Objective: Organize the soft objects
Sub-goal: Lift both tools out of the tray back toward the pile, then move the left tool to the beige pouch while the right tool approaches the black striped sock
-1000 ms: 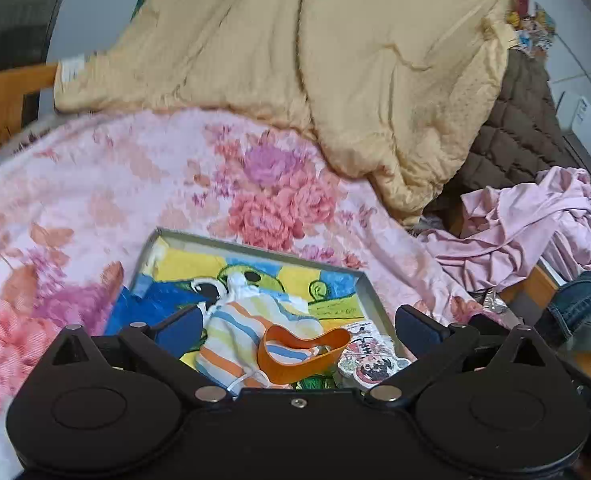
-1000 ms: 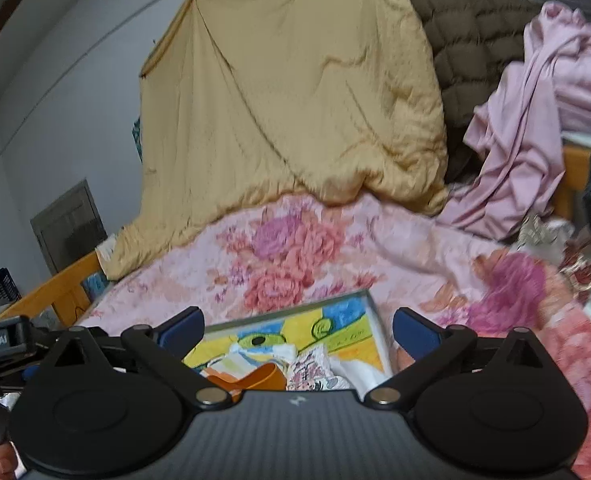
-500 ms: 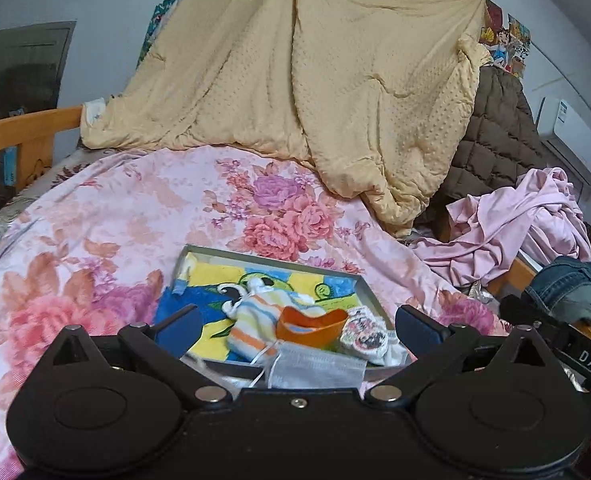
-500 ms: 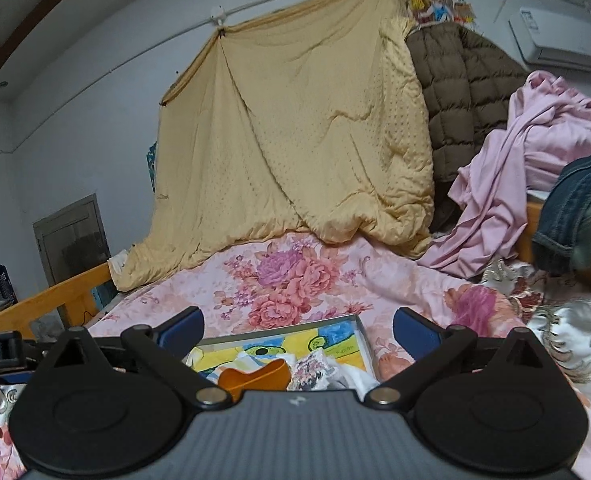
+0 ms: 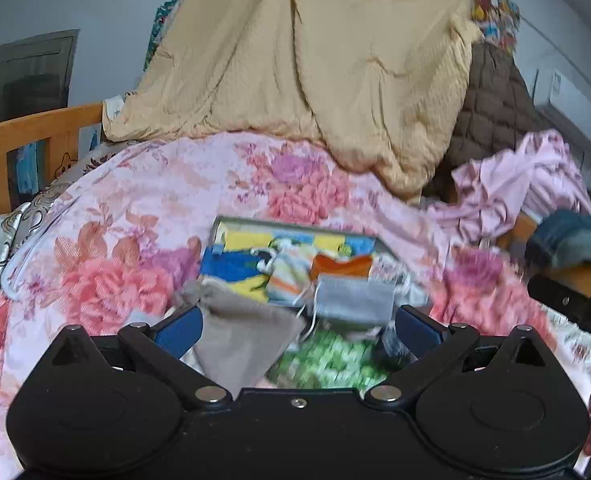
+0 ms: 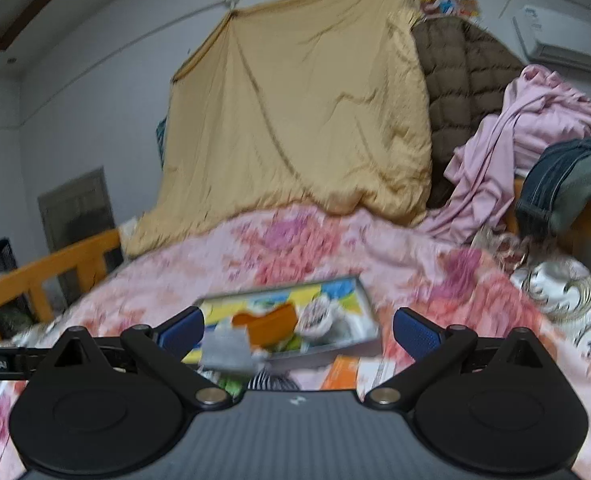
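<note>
A shallow tray with a colourful cartoon print (image 5: 231,226) (image 6: 369,330) lies on the floral bedspread. In it sit a striped pouch (image 5: 289,276), an orange pouch (image 5: 341,266) (image 6: 269,326), a grey pouch (image 5: 353,298) (image 6: 225,350) and a patterned round pouch (image 6: 315,316). In front of the tray lie a taupe drawstring bag (image 5: 241,334) and a green patterned item (image 5: 331,362). My left gripper (image 5: 297,328) is open just above the taupe bag and the green item. My right gripper (image 6: 297,330) is open, hovering short of the tray. Both views are blurred.
A yellow quilt (image 5: 315,68) hangs at the back beside a brown padded coat (image 5: 491,108). Pink clothes (image 5: 511,184) and jeans (image 6: 571,172) pile at the right. A wooden bed rail (image 5: 27,136) runs along the left. An orange-and-white packet (image 6: 355,370) lies near the tray.
Both grippers have pulled back from the tray, which now looks smaller and farther. The taupe bag and green item have come into the left wrist view. Both grippers stay open.
</note>
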Tool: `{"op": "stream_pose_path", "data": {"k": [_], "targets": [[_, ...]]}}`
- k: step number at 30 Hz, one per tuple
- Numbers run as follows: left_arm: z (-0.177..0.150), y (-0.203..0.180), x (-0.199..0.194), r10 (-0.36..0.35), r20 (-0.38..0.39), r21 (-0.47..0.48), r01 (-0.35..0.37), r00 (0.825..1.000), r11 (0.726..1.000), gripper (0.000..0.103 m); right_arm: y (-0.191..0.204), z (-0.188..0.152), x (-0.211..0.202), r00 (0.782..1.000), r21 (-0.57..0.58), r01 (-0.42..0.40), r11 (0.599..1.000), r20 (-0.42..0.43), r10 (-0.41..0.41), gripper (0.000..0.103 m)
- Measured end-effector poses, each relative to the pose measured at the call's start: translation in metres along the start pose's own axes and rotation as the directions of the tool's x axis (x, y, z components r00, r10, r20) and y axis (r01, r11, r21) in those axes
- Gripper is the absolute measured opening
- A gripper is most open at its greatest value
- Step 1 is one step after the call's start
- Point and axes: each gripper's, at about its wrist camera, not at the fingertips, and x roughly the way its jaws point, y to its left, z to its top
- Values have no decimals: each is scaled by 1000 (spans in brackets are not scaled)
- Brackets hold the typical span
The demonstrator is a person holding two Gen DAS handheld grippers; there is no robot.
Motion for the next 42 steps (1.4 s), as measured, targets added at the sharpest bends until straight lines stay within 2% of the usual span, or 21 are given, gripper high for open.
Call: {"op": "stream_pose_path", "data": {"k": [4,15,26,32,42], "targets": [[-15,3,0,5,-30,39,-4,1000,999,102,7,-13,-1,998,-12,-2,1000,-69,1,103],[-42,9,11,22,-112,45,-17,993,999,102,17,-36,22,976,-61,3,998,-219,-17,103],[-54,23,25,40,-154,28,-36,987,999,102,20,-43,34,959,-88,-3,996,-283,-22,103],[-59,29,34,53,-179,15,-51,982,999,102,23,-48,40,943,-111,-23,994,-333,-15,103],[-64,38,46,61,-199,-12,-65,978,998,102,30,-52,47,932,-137,-56,989,-363,3,103]]}}
